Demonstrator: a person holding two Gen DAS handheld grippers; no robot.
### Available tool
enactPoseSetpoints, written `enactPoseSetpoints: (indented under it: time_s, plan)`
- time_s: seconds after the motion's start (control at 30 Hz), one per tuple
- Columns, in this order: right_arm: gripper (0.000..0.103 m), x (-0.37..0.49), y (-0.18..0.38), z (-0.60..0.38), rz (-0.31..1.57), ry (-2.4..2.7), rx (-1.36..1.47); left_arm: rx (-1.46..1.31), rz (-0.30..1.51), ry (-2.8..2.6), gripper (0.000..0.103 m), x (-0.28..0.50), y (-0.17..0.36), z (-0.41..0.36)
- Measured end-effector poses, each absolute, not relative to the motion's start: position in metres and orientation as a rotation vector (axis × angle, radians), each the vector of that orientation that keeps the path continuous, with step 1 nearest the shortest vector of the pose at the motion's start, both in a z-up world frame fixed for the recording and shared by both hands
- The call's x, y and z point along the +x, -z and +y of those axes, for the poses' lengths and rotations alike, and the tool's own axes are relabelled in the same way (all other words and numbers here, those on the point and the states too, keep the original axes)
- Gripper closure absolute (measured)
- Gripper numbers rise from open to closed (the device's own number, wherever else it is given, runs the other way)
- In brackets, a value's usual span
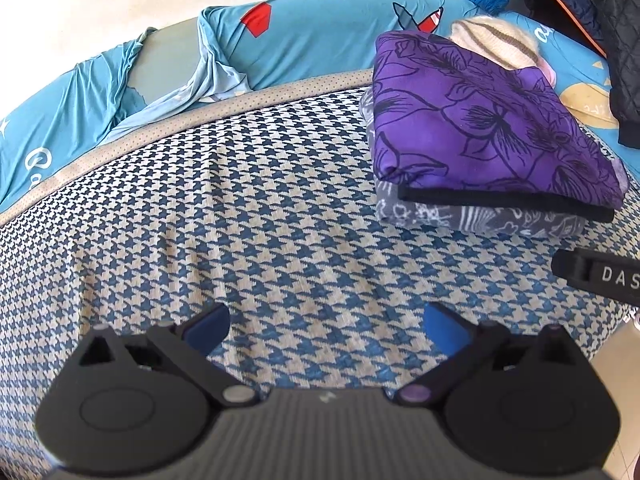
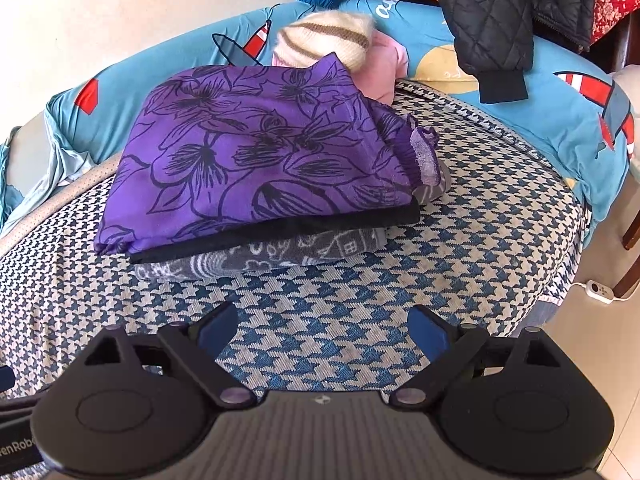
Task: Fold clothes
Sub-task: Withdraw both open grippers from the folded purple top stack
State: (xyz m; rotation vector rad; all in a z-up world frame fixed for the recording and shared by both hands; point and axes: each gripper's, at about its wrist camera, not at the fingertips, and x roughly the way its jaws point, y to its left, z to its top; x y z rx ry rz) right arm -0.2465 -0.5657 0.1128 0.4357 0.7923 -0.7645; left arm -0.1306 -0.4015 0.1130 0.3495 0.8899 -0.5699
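Left wrist view: the left gripper (image 1: 326, 330) is hovering over a bare stretch of the houndstooth cover (image 1: 248, 200), its jaws standing spread with nothing between the blue pads (image 1: 446, 326). At two o'clock the purple garment (image 1: 480, 128) is lying folded on top of a folded grey garment (image 1: 480, 218), the pair making a neat stack. A tip of the right gripper (image 1: 600, 274) is poking in at three o'clock, just below the stack.

In the right wrist view the right gripper (image 2: 322, 334) is likewise holding nothing, jaws spread wide above the cover (image 2: 460, 248). The purple piece (image 2: 256, 156) is sitting at twelve o'clock, well clear of the pads, with the grey piece (image 2: 280, 258) showing under its front edge. Beyond the stack, a striped knit hat (image 2: 328, 38) and something pink (image 2: 386, 66) are resting against the teal sheet (image 2: 560, 128). A quilted jacket (image 2: 496, 16) is hanging down at one o'clock, off the bed.

By the look of it, two items are finished and stacked, and no garment is lying spread out for folding. The hat and the pink item may be waiting their turn. Whether the jacket, the blue item at the top edge, or anything outside these views belongs to the job, I cannot tell.
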Motion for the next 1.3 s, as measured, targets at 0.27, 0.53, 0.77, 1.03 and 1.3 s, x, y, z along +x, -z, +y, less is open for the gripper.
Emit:
enactPoseSetpoints:
  time_s: [0.27,0.53,0.77,1.03,1.3]
  plan:
    - [0.011,-0.244,-0.112,-0.555,0.803,0.746,0.410,0.351,0.889,0.577,0.000,-0.134,-0.112,-0.398]
    - [0.011,-0.243,-0.111,-0.552,0.803,0.742,0.406,0.344,0.891,0.579,0.000,-0.134,-0.112,-0.395]
    - [0.011,-0.242,-0.111,-0.551,0.803,0.739,0.403,0.335,0.893,0.581,0.000,-0.134,-0.112,-0.395]
    - [0.011,-0.242,-0.112,-0.551,0.801,0.736,0.401,0.329,0.894,0.588,0.000,-0.134,-0.113,-0.395]
    - [0.011,-0.240,-0.113,-0.549,0.800,0.730,0.395,0.323,0.896,0.588,0.000,-0.133,-0.114,-0.395]
